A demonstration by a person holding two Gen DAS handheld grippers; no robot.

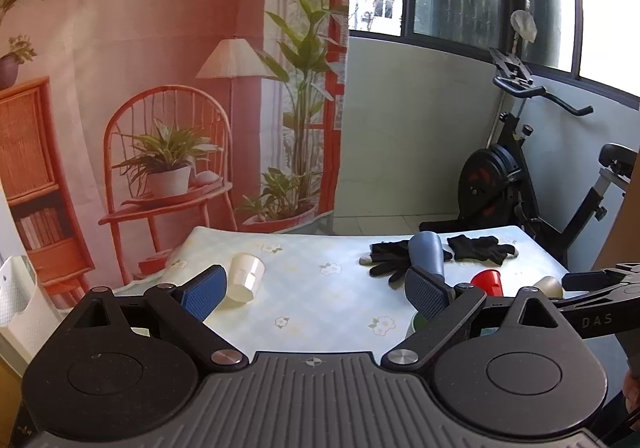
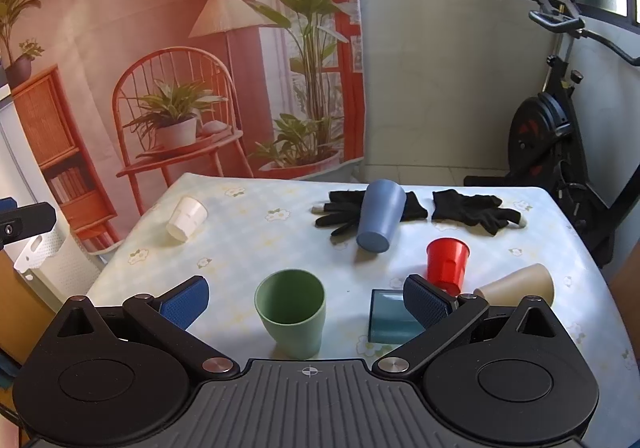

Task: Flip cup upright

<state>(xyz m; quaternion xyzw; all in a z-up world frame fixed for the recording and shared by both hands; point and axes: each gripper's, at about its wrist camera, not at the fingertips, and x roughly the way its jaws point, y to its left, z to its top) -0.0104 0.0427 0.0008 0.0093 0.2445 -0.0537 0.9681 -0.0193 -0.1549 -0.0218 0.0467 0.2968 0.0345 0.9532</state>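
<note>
Both grippers (image 1: 316, 290) (image 2: 306, 298) spread, empty; green cup (image 2: 291, 318) upright; blue cup (image 2: 380, 215) lying across gloves (image 2: 472, 209).

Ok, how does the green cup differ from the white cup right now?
The green cup stands upright with its mouth up; the white cup lies tipped on its side. The green cup sits near, between the right gripper's open jaws; the white cup lies far off, near the table's left edge. The green cup has smooth walls; the white one's are faceted. Both are empty, handleless tumblers.
</note>
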